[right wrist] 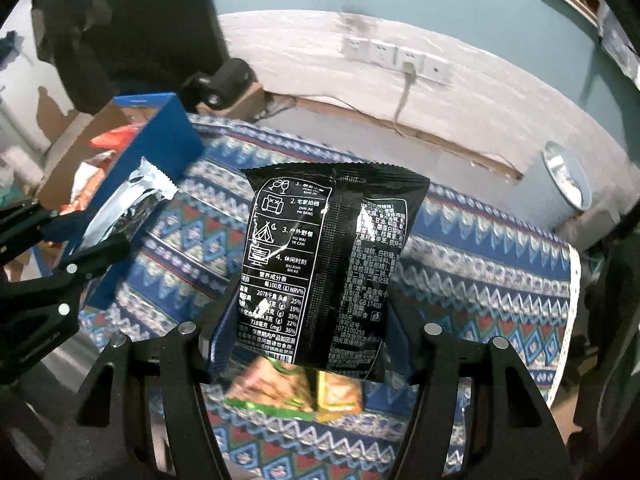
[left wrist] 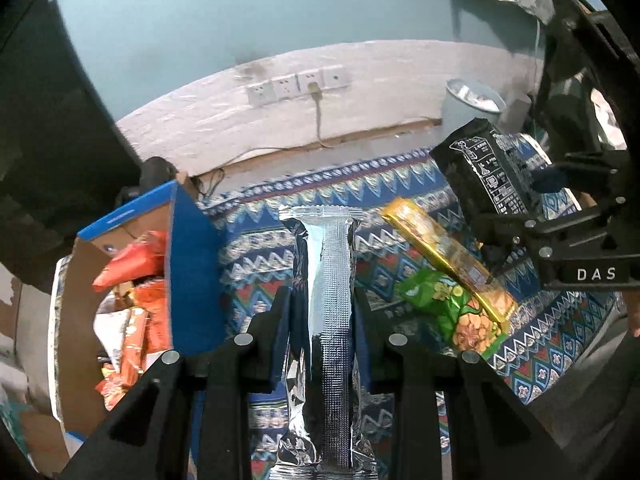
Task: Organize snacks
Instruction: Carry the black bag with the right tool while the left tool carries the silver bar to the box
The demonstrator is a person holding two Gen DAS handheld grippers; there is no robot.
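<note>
left gripper [left wrist: 322,320]: jaws clamped on silver packet [left wrist: 324,300], lifted above patterned cloth [left wrist: 256,248]
right gripper [right wrist: 312,320]: jaws clamped on black bag [right wrist: 320,264]
blue box [left wrist: 192,264]: holds orange snacks, probably wrapped bars
cloth: green packet [left wrist: 436,300] under gold bar [left wrist: 444,252]

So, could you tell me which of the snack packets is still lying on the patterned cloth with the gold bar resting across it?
The green packet: the gold bar lies across it on the cloth, whereas the silver packet and the black packet are each held up in a gripper.

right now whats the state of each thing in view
left hand-held gripper: shut on silver packet, lifted
right hand-held gripper: shut on black bag, lifted
blue box: open, holds orange packets
green packet: lying on cloth
gold bar: lying across green packet
</note>
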